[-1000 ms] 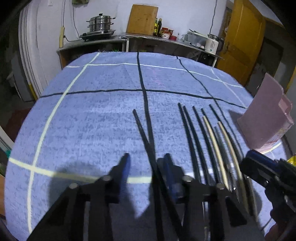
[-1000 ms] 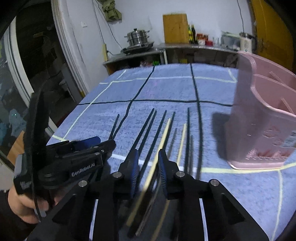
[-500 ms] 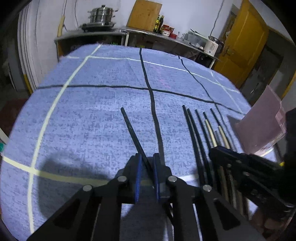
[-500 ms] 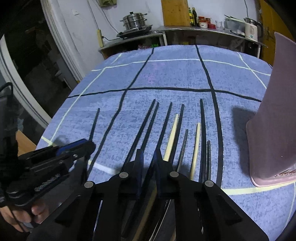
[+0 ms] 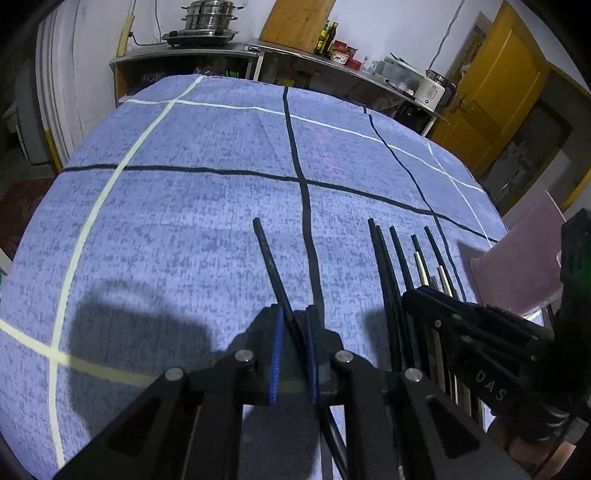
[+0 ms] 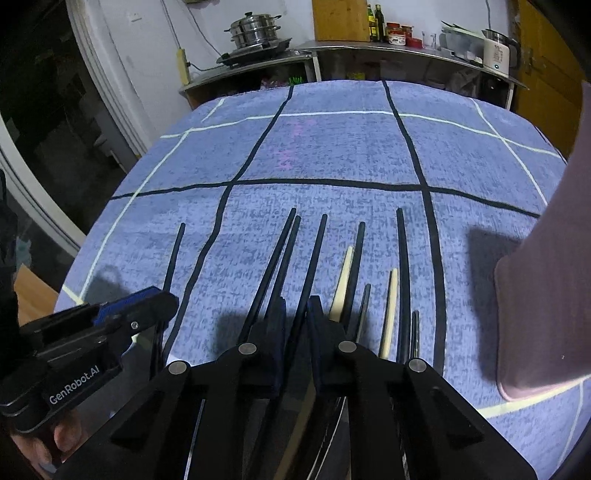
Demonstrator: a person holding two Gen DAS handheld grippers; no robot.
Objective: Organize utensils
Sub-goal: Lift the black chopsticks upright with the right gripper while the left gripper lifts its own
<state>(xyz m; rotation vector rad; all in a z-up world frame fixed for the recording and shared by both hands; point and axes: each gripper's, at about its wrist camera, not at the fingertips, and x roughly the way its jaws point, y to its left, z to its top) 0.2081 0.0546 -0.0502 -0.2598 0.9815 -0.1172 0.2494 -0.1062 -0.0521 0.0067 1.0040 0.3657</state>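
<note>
Several chopsticks, mostly black with two pale ones [image 6: 341, 280], lie side by side on a blue checked tablecloth [image 5: 184, 229]. My left gripper [image 5: 293, 321] is shut on a single black chopstick [image 5: 271, 258] that lies apart, left of the row; it also shows in the right wrist view [image 6: 173, 254]. My right gripper [image 6: 295, 306] is shut on a black chopstick [image 6: 314, 254] in the row [image 5: 391, 266]. A pink utensil holder [image 6: 546, 277] stands at the right; it also shows in the left wrist view [image 5: 524, 258].
The table edge curves away at the left and far side. Behind it stand a counter with a steel pot [image 5: 208, 18], a wooden board [image 6: 340, 18], bottles and a kettle [image 5: 434, 86]. A yellow door [image 5: 491, 85] is at the far right.
Both grippers have closed from open: the left onto the lone black chopstick, the right onto a black chopstick in the row. Both moved slightly forward and lower.
</note>
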